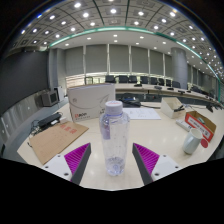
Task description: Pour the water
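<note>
Clear plastic bottle (pixel 114 136) stands upright on the table (pixel 170 165) between my tongs (pixel 113 160); fingers spread wide, gaps both sides, I think. Cup (pixel 192 144) off right.

A clear plastic bottle (pixel 113 135) — capped, upright — stands on the table between the fingers.

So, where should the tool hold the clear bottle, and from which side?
Probably the bottle's straight middle body, below the cap. It stands upright on the table just ahead of the open tool, centred between the fingers, so come straight forward and level, then close on both sides.
</note>
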`<state>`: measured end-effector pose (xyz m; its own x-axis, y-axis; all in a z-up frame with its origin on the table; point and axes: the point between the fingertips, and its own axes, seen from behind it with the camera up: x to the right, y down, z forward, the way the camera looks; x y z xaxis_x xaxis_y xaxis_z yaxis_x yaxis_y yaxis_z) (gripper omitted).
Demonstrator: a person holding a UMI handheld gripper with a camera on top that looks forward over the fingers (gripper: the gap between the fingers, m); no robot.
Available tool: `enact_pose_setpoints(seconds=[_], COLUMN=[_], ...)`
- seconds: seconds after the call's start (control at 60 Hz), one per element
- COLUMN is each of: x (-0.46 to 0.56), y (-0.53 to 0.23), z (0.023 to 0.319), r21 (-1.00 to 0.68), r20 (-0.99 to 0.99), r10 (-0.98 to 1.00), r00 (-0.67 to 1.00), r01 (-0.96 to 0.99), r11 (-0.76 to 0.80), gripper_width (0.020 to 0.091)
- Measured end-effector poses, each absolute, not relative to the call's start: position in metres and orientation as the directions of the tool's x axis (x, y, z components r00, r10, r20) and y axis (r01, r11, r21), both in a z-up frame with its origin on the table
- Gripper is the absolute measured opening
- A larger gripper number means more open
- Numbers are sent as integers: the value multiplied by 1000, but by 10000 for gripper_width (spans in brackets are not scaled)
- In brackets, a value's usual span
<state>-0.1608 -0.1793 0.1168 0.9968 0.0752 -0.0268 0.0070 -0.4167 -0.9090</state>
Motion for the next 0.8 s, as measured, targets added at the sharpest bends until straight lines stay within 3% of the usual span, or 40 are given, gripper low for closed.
enact_pose_setpoints(seconds=[0.1, 0.2, 0.233, 0.417, 0.567, 0.8], x=[-162, -157, -155, -158, -166, -130], y=[-152, -134, -133, -131, -132, -120], z=[99, 83, 85, 89, 117, 209], r21=[-922, -925, -930, -929, -930, -767], r20=[-14, 27, 42, -26, -131, -607], r10=[56, 29, 15, 29, 55, 53], r00=[998, 999, 999, 999, 990, 793], r01=[9, 36, 44, -13, -104, -568], r11=[-386, -378, -366, -369, -353, -299], gripper_width=[789, 613, 522, 368, 335, 335])
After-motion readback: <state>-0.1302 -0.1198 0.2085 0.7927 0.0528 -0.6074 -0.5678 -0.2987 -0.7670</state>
